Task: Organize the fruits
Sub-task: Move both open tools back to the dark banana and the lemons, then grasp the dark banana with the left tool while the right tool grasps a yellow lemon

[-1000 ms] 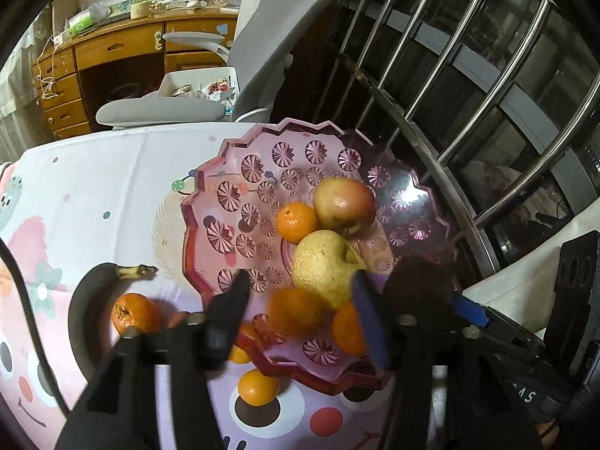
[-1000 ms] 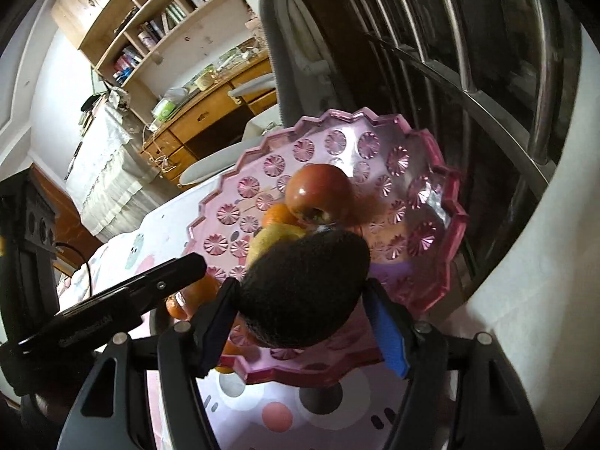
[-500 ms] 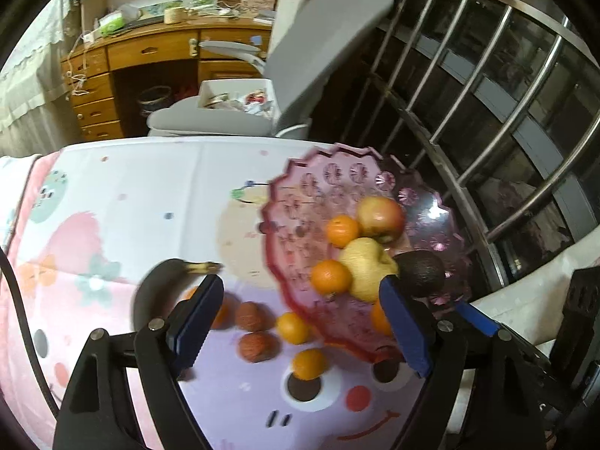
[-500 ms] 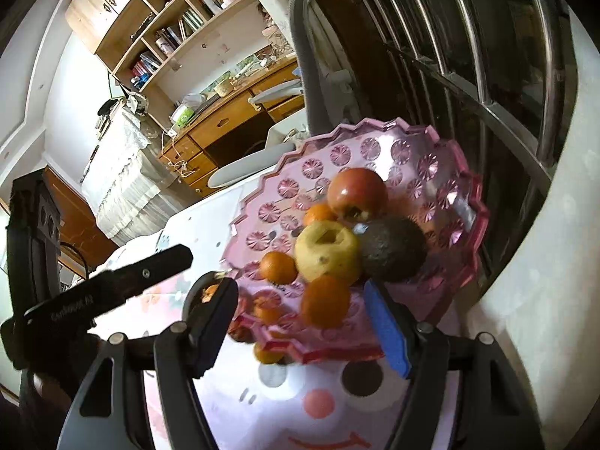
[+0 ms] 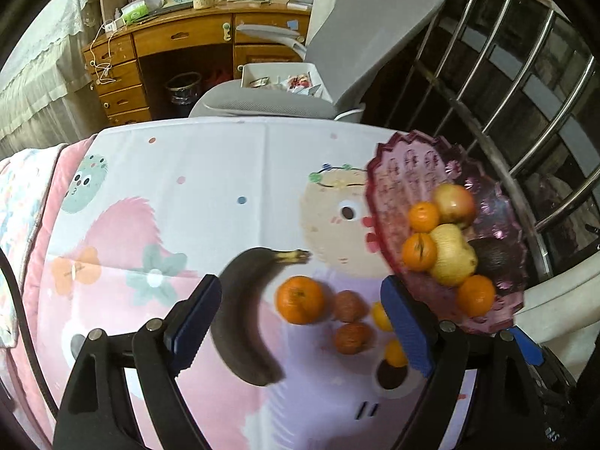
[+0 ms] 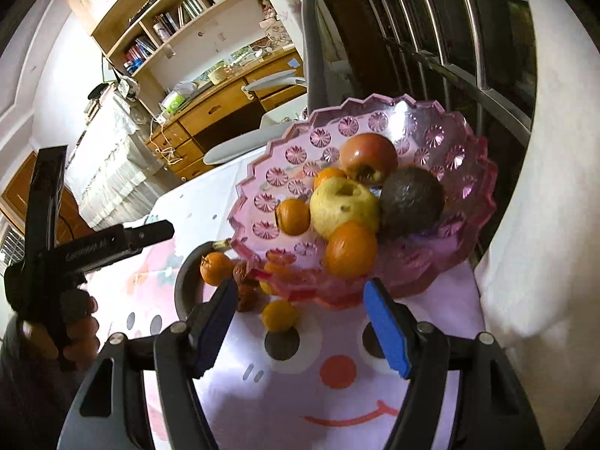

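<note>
A pink glass bowl (image 6: 465, 183) holds an apple (image 6: 369, 157), a yellow pear (image 6: 343, 206), a dark avocado (image 6: 410, 200) and several oranges. In the left wrist view the bowl (image 5: 397, 172) sits at the right. On the cloth lie a dark banana (image 5: 240, 311), an orange (image 5: 300, 300), two brown lychees (image 5: 350, 305) and small yellow fruits (image 5: 395, 352). My left gripper (image 5: 300, 322) is open and empty above the banana and orange. My right gripper (image 6: 300, 318) is open and empty, in front of the bowl.
The table has a pink and white cartoon cloth (image 5: 168, 202). A grey office chair (image 5: 337, 67) and a wooden desk (image 5: 180, 45) stand behind it. Metal window bars (image 5: 525, 86) run along the right. White fabric (image 6: 532, 225) lies right of the bowl.
My right gripper let go of the avocado into the bowl and drew back. My left gripper swung left, away from the bowl, over the loose fruit on the cloth.
</note>
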`<state>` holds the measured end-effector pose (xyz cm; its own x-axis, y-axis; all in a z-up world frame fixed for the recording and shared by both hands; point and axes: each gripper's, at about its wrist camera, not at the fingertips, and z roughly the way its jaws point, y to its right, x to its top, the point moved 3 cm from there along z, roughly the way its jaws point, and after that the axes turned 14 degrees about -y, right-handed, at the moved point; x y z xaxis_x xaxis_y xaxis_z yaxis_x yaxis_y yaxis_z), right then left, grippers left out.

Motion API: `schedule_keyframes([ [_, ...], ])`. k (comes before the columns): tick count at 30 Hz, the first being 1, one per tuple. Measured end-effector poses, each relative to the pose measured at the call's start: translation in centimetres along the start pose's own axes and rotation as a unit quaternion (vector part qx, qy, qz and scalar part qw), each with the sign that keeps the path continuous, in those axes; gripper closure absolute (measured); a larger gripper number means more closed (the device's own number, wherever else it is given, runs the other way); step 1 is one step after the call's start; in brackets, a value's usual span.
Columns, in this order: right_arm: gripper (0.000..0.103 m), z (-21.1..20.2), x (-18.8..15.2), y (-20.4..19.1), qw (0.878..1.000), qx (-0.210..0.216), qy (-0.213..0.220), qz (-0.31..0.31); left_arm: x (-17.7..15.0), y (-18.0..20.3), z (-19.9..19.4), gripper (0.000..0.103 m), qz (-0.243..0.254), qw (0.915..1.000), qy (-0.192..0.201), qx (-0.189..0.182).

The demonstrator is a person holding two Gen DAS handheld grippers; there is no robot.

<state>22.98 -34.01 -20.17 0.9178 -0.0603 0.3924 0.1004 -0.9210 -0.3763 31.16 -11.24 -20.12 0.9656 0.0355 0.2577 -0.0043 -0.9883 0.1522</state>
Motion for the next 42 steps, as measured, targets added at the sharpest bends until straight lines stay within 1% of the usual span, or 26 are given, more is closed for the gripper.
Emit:
schedule_keyframes([
  [5,0.033,1.2,-1.4,-1.0,1.0,0.002,-0.009,0.022,0.6,-2.3,1.2,0.017,0.005,0.9998,-0.017,-0.004],
  [9,0.033,2.4,-2.3,-1.9,0.999,-0.019,-0.009,0.033,0.7,-3.9,2.5,0.017,0.006,0.9994,-0.034,-0.005],
  [13,0.033,4.2,-2.6,-2.8,0.998,-0.044,-0.01,0.04,0.3,-5.2,4.0,0.018,0.009,0.9982,-0.059,-0.01],
  [18,0.033,6.4,-3.1,-3.6,0.996,-0.078,-0.018,0.037,-0.5,-6.5,6.0,0.027,0.006,0.9949,-0.099,-0.02],
  [19,0.033,6.8,-3.2,-3.7,0.995,-0.091,-0.019,0.036,-0.6,-6.7,6.3,0.029,0.006,0.9943,-0.104,-0.021],
  [23,0.033,8.1,-3.2,-4.2,0.991,-0.13,-0.023,0.033,-0.8,-7.4,7.4,0.035,0.007,0.993,-0.116,-0.023],
  [27,0.034,8.8,-3.3,-4.4,0.988,-0.153,-0.019,0.024,-0.9,-7.9,8.4,0.041,0.009,0.992,-0.124,-0.023],
  [30,0.04,9.4,-3.2,-4.7,0.985,-0.168,-0.021,0.016,-0.8,-8.0,9.1,0.047,0.011,0.9912,-0.13,-0.021],
  [32,0.047,9.9,-3.2,-4.8,0.984,-0.176,-0.025,0.012,-0.8,-7.9,9.5,0.049,0.015,0.9908,-0.132,-0.026],
  [37,0.054,10.9,-3.2,-5.2,0.98,-0.198,-0.031,0.003,-0.3,-7.5,10.2,0.054,0.024,0.9908,-0.129,-0.032],
  [42,0.061,11.3,-3.3,-5.6,0.975,-0.22,-0.025,-0.008,0.3,-6.8,10.5,0.062,0.043,0.9914,-0.12,-0.03],
])
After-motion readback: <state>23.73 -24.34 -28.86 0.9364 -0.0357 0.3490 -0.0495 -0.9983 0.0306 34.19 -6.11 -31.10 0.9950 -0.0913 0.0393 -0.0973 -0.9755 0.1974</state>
